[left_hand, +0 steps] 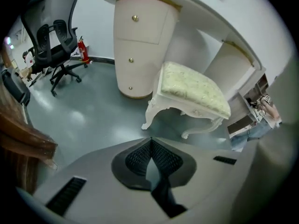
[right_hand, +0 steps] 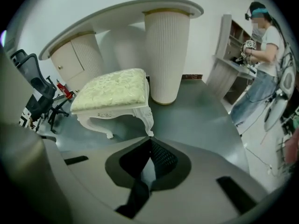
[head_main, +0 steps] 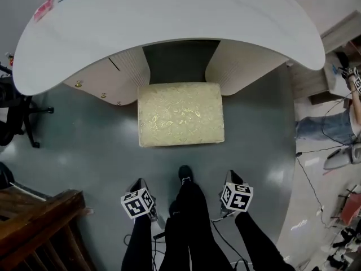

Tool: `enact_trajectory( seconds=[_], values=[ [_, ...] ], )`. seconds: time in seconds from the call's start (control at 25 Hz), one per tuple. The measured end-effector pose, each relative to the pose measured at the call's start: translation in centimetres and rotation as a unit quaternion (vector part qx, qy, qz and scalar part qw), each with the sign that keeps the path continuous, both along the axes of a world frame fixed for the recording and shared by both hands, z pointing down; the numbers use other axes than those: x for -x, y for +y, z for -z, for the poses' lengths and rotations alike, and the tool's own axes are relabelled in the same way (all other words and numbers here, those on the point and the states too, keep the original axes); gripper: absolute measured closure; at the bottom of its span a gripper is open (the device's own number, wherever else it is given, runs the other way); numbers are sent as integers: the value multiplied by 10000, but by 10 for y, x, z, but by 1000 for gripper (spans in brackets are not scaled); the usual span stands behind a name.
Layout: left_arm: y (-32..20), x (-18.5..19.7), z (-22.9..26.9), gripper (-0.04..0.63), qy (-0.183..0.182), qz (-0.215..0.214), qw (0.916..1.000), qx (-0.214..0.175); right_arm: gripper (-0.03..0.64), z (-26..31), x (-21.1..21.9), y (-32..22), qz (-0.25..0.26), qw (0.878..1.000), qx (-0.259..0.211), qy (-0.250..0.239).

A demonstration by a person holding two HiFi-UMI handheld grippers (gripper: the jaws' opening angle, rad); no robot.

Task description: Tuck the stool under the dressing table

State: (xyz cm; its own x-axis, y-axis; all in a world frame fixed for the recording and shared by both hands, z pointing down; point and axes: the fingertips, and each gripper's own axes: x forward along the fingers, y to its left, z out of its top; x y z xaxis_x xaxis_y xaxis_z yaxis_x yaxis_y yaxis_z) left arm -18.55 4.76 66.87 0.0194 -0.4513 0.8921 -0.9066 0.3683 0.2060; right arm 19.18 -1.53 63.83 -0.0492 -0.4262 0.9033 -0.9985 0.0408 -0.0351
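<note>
Two empty grippers: left gripper [head_main: 140, 184] and right gripper [head_main: 232, 178], jaws pressed together. The stool [head_main: 180, 114] sits straight ahead, equally near both, dressing table [head_main: 169, 16] beyond.

Stool [head_main: 180, 114] before me, rear edge at dressing table [head_main: 169, 16] kneehole. My left gripper [head_main: 141, 184], right gripper [head_main: 231, 177] flank legs, short of stool.

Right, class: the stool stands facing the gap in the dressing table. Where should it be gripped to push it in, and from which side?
Probably the white rail of the stool, just below its cushion, on the long side nearest the person, close to both corner legs. The rail looks rigid and thin; the cushion is soft and wide. The opposite side already faces the dressing table gap.
</note>
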Motion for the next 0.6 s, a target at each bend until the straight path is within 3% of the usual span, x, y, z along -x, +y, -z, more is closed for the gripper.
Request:
enact_trajectory(
  seconds=[0.28, 0.6],
  values=[
    [-43, 12, -65, 588, -150, -329, 9976, 597, 614, -67, 3, -43, -110, 9987, 472, 185],
    [-89, 9, -111, 588, -261, -858, 9926, 823, 614, -120, 19, -84, 160, 9959, 804, 376]
  ],
)
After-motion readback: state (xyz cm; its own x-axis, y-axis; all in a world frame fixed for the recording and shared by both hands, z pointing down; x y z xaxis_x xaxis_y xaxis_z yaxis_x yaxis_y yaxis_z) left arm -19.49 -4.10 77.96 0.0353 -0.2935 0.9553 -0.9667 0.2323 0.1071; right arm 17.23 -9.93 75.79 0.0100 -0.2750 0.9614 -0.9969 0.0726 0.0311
